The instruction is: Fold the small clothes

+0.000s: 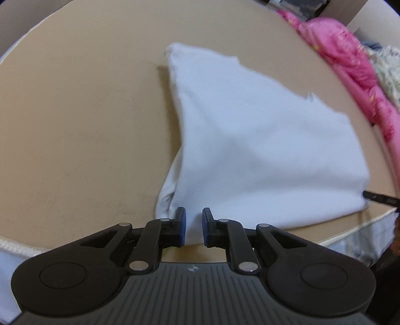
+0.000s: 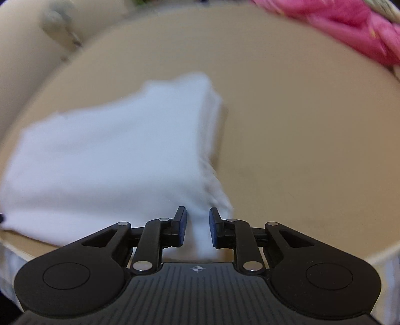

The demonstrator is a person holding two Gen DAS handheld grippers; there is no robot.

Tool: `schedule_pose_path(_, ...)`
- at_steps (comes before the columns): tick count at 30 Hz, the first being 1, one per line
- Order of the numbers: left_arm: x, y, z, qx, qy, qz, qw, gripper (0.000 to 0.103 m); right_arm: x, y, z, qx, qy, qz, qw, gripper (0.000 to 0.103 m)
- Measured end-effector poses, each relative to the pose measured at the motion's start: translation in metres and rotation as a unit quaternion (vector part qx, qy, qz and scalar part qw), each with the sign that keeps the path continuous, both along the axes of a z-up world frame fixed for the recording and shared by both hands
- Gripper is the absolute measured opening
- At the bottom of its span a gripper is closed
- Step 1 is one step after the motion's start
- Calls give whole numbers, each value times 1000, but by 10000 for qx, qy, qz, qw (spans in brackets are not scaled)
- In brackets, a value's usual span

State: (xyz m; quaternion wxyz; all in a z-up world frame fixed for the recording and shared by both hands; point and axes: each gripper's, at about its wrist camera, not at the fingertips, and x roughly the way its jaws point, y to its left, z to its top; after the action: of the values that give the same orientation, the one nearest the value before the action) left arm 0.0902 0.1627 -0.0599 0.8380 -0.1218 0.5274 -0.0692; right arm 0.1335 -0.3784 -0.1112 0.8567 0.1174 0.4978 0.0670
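A white folded garment (image 1: 262, 150) lies on the tan round tabletop (image 1: 82, 120). My left gripper (image 1: 193, 220) is at the garment's near left corner. Its blue pads stand a little apart, the white cloth shows in the gap, and neither pad presses on it. In the right wrist view the same garment (image 2: 112, 155) is blurred. My right gripper (image 2: 198, 220) is at its near right corner, jaws slightly apart, with a strip of cloth lying loose between the pads. A black tip of the right gripper (image 1: 380, 197) shows at the garment's right edge.
Pink fabric (image 1: 350, 62) is piled along the table's far right edge, with a pale fluffy cloth (image 1: 387, 70) beside it. The table's near rim (image 1: 337, 240) runs just below the garment. A pale rounded object (image 2: 57, 20) sits beyond the table's left side.
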Motion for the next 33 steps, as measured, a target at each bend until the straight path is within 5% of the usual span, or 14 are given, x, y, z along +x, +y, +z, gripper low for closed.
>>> schedule_pose_path(5,1,0,12,-261,-271,44,9993,26,-9,-8,20,328,-553,-88,9979,27)
schedule_pose_path(10,2,-1,2,-23,3,-59,10000,28,-2,6,-7,-305,167,99,9993,35)
schedule_pose_path(16,0,5,15,-251,-375,14,9990,42,-12,-8,24,-91,-696,-331,9970,36)
schedule_pose_path(20,-2,9,15,-306,-415,179,9985,42,-8,-16,27,-245,-948,-422,9943,47)
schedule_pose_path(33,0,20,19,-364,-477,541,9967,42,-2,-16,29,-139,-1114,-616,9918,47)
